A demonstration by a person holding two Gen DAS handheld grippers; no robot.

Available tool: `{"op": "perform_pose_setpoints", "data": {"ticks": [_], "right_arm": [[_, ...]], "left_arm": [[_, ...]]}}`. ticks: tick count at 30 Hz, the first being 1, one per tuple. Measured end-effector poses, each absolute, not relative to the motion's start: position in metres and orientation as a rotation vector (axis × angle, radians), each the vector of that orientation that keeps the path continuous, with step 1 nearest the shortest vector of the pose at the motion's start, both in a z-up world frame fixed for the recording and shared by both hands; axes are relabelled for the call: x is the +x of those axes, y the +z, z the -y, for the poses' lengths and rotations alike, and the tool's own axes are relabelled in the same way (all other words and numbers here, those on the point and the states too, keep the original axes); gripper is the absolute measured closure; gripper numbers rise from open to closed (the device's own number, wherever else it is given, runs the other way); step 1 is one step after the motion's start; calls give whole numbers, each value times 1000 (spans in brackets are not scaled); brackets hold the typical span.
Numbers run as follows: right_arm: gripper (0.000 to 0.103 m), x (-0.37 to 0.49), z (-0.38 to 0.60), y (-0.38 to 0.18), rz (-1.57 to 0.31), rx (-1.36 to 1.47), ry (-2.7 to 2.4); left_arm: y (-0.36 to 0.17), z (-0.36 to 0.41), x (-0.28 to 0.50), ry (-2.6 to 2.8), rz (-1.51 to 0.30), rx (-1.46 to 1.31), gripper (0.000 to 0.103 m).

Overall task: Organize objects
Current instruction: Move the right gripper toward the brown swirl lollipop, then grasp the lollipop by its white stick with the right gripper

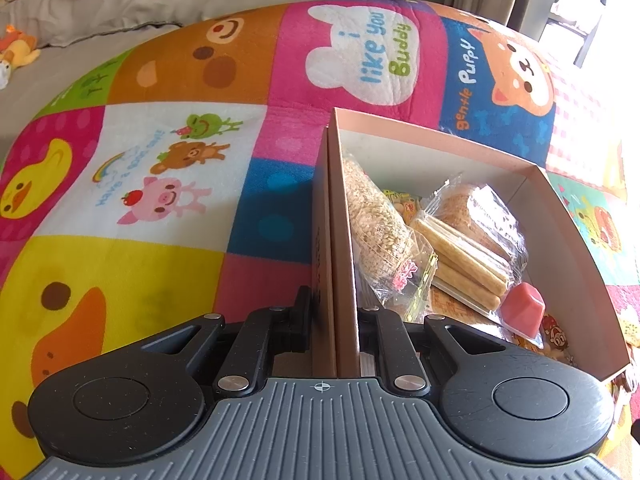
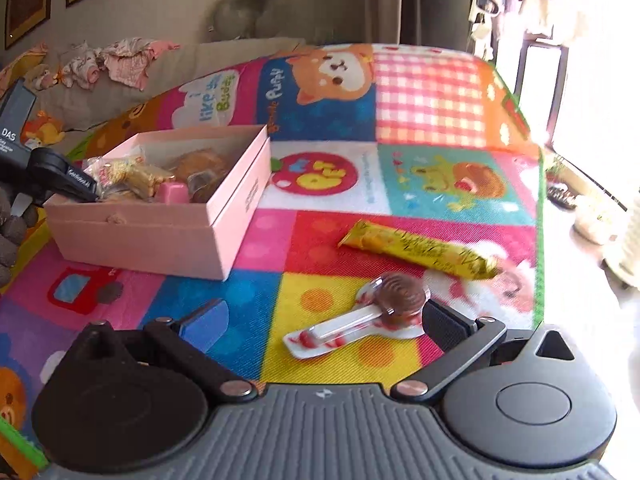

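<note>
Closest to the right gripper [image 2: 322, 320], whose jaws stand wide open, lies a wrapped chocolate lollipop [image 2: 396, 300] on the play mat [image 2: 440, 100], between the fingers but not pressed. Just beyond it a yellow snack stick [image 2: 420, 252] lies loose near the right edge of the mat. Both, I judge, are left to pack. Further left stands the pink box [image 2: 160, 236], already holding biscuit sticks [image 1: 464, 260], a rice bar [image 1: 376, 216] and a pink jelly cup [image 1: 524, 308]. Its wall is clamped by the left gripper [image 1: 334, 320].
</note>
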State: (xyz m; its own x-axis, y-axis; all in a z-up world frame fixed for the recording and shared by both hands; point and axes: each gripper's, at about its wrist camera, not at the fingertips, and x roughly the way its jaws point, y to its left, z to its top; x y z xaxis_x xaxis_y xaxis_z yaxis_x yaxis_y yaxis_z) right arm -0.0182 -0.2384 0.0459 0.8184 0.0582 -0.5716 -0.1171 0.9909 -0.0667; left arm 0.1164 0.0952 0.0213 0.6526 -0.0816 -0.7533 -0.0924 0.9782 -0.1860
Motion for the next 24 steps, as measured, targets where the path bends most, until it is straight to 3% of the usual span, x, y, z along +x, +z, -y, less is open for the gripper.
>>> {"op": "perform_pose_setpoints", "data": {"ticks": [8,15,20,24], "right_arm": [[5,8,253,19,-744,-27,38],[6,-6,269,17,-698,-145,-65],[11,-2,308,28,-729,52,10],[13,14,307,33,-710,51,49]], "left_arm": [[21,-95,115,6,-863,-213,88],[21,-95,115,5,-863,-214,88],[22,-95,115,4,-864,-211,88],[22,-95,116,1,-864,-212,88]]}}
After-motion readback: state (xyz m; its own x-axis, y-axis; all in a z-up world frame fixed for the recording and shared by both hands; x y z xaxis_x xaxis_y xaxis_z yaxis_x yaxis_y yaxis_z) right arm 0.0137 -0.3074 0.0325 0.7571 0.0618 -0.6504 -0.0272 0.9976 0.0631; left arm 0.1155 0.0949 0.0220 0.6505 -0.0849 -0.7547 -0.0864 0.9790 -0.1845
